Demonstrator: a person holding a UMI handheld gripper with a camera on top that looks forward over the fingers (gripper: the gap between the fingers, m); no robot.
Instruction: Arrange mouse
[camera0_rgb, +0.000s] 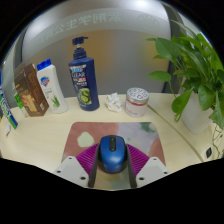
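The hand-held claw (111, 166) shows two pale grey, angular fingers (75, 170), each lined on its inner face with a ribbed magenta pad (88, 157).

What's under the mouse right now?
The blue mouse sits on the grey mouse pad, between the fingers. Whatever lies directly beneath the mouse is hidden.

One mouse (112, 152), three bottles (83, 74), one jar (137, 100), one plant (195, 65).
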